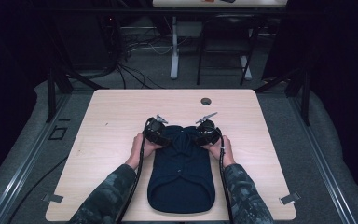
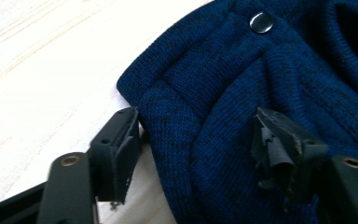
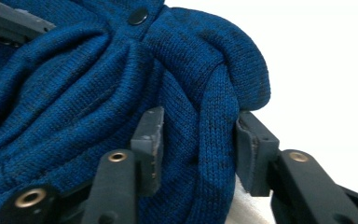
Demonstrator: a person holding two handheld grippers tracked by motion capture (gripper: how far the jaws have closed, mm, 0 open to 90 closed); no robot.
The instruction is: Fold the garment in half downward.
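Dark blue knit garment (image 1: 182,168) lies flat on the tabletop (image 1: 112,116), hem toward the near edge, far end at mid-table. Left tongs (image 2: 196,140) straddle its bunched far left corner, jaws partway in, pads not clearly pressing. Right tongs (image 3: 198,144) pinch a thick fold at the far right corner. Advice: seat both grips deep on matching corners, squeeze evenly, then lift together.
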